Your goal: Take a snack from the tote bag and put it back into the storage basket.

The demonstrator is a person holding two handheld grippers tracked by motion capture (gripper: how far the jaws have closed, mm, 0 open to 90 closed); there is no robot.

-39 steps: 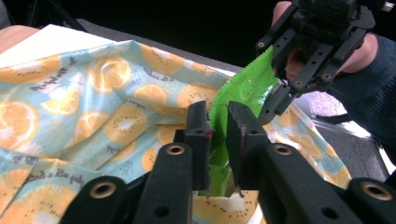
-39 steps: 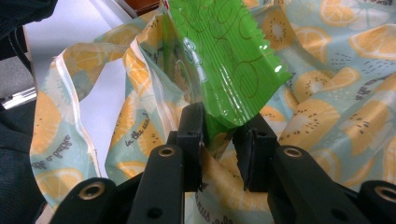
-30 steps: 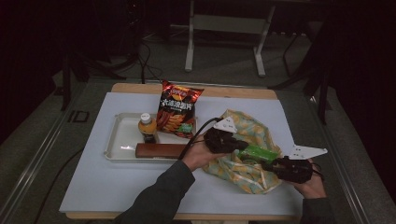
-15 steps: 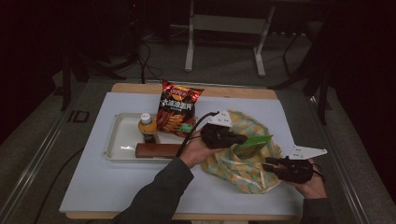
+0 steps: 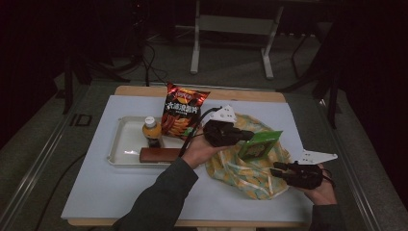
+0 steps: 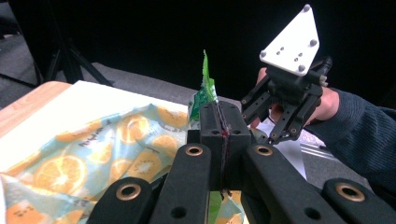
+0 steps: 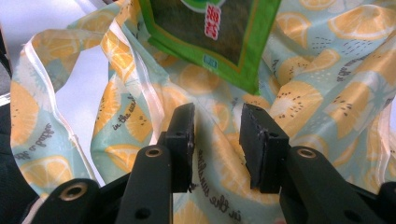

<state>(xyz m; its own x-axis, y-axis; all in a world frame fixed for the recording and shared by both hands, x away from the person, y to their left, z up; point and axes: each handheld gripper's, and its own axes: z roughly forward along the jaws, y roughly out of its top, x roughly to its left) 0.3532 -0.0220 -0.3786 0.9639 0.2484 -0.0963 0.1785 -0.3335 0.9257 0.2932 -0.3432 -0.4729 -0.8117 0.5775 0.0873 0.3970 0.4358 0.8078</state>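
A green snack packet (image 5: 261,144) hangs above the orange-slice print bag (image 5: 245,173), which lies crumpled on the white table cover. My left gripper (image 5: 248,136) is shut on the packet's edge; in the left gripper view the jaws (image 6: 223,123) meet on the thin green foil (image 6: 204,91). My right gripper (image 5: 275,168) rests low by the bag's right side, pointing left. In the right gripper view its jaws (image 7: 217,126) stand apart and have just been opening; nothing is gripped, and the bag's fabric (image 7: 327,93) lies beyond them under the packet (image 7: 210,32).
A white tray (image 5: 120,144) at the left holds a small orange-capped bottle (image 5: 151,131) and a brown bar (image 5: 159,154). A red chip bag (image 5: 182,108) stands at the tray's far right corner. Bare table cover lies along the front.
My left gripper has risen with the green packet, lifting it off the bag and swinging it from flat to nearly upright. The right hand has stayed where it was.
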